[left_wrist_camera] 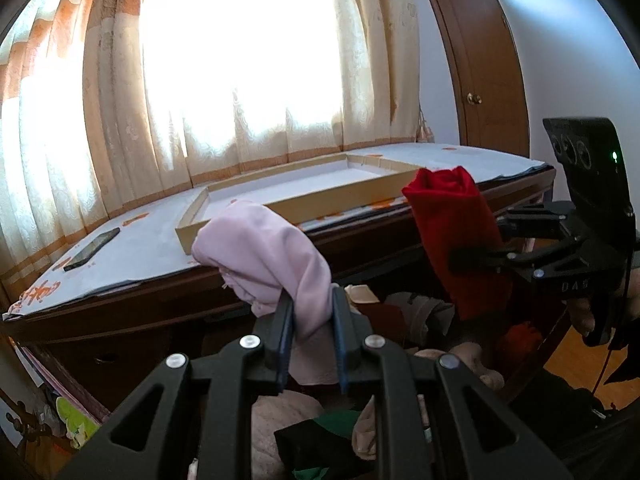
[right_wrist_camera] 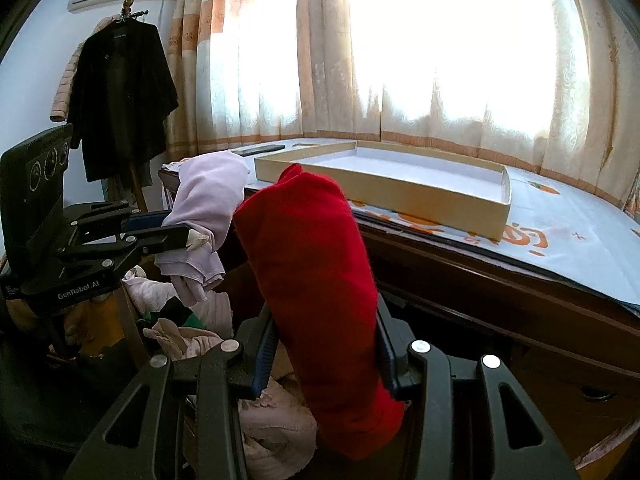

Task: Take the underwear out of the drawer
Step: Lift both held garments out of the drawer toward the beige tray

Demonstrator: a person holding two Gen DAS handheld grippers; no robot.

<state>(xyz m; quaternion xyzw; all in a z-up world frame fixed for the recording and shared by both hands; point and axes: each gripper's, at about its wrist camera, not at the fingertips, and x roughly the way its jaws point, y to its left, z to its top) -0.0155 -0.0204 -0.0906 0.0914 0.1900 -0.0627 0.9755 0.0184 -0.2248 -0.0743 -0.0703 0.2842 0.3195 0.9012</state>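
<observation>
My left gripper [left_wrist_camera: 312, 312] is shut on a pale pink garment [left_wrist_camera: 264, 256], which stands up above the open drawer [left_wrist_camera: 400, 320]. The same pink garment [right_wrist_camera: 208, 196] shows at the left of the right wrist view, pinched by the left gripper [right_wrist_camera: 188, 236]. My right gripper [right_wrist_camera: 324, 336] is shut on a rolled red garment [right_wrist_camera: 312, 260], held upright over the drawer; in the left wrist view the red garment [left_wrist_camera: 452, 232] sits between the right gripper's fingers [left_wrist_camera: 480, 258]. Below both lie several more clothes in the drawer [right_wrist_camera: 192, 340].
A dark wooden desk [left_wrist_camera: 168, 292] with a white printed cover stands behind the drawer. On it rest a shallow cardboard tray [left_wrist_camera: 288, 204] and a black phone [left_wrist_camera: 92, 250]. Curtains hang behind. A coat rack with a black coat [right_wrist_camera: 120, 96] stands at the left, a wooden door [left_wrist_camera: 480, 80] at the right.
</observation>
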